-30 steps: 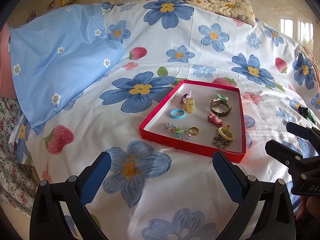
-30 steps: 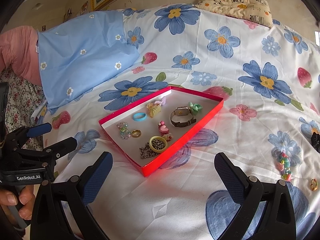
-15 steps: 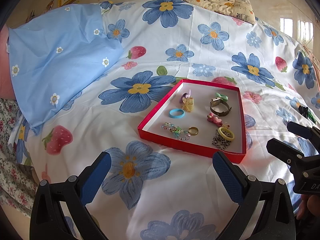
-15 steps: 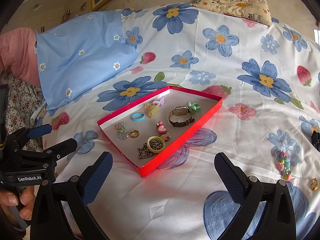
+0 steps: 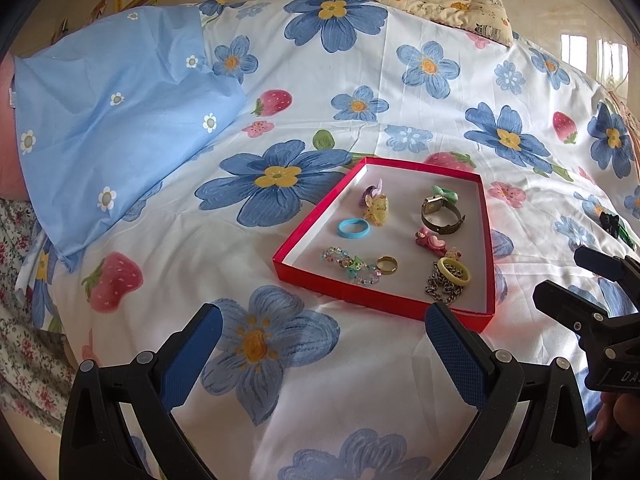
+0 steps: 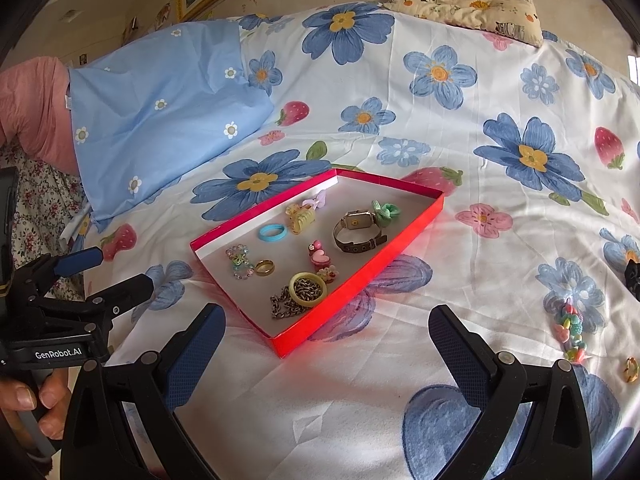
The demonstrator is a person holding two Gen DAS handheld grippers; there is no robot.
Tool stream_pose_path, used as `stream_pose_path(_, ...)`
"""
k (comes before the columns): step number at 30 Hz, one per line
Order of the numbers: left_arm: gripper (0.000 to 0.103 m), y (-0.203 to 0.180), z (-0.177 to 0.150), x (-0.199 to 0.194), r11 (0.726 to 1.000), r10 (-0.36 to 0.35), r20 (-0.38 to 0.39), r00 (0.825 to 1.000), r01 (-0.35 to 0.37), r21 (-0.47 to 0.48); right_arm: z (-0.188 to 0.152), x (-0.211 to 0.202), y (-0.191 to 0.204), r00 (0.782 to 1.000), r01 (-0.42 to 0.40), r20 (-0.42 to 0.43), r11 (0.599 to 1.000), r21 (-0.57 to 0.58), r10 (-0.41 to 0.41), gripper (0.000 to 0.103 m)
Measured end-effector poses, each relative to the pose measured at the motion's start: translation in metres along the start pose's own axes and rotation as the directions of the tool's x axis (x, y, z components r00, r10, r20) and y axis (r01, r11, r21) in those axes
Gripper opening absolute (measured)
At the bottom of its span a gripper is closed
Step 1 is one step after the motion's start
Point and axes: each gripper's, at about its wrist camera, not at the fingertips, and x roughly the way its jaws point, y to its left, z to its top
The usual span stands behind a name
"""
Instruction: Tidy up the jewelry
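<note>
A shallow red tray (image 5: 490, 240) (image 6: 404, 236) lies on the flowered bedsheet and holds several pieces: a watch (image 5: 440, 214) (image 6: 358, 226), a blue ring (image 5: 353, 228) (image 6: 272, 233), a gold ring (image 5: 387, 265) (image 6: 265, 267), a beaded bracelet (image 5: 350, 266), a chain under a yellow ring (image 5: 448, 280) (image 6: 306, 290). Loose on the sheet to the right lie a colourful bead bracelet (image 6: 572, 330), a small gold piece (image 6: 631, 369) and a dark item (image 6: 633, 276). My left gripper (image 5: 324, 344) is open and empty just before the tray. My right gripper (image 6: 328, 344) is open and empty near the tray's front corner.
A light blue pillowcase (image 5: 112, 120) covers the left of the bed, with a pink pillow (image 6: 32, 108) behind it. A panda-print cushion (image 6: 468, 0) sits at the far edge. A hand (image 6: 28, 400) holds the other gripper's handle at lower left.
Both views have shifted only slightly; the tray sits a little lower and nearer in frame. Both grippers stay open and empty.
</note>
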Motion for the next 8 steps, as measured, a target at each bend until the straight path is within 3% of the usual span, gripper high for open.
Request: stream_pose_path(8, 0.102, -0.0048, 0.0057, 0.0056, 1.0, -0.023, -0.013, 1.0, 0.023, -0.005, -0.0003, 0.0076, -0.0022, 1.0, -0.003, -0.016, 1.0, 0.005, 0.003, 0.102)
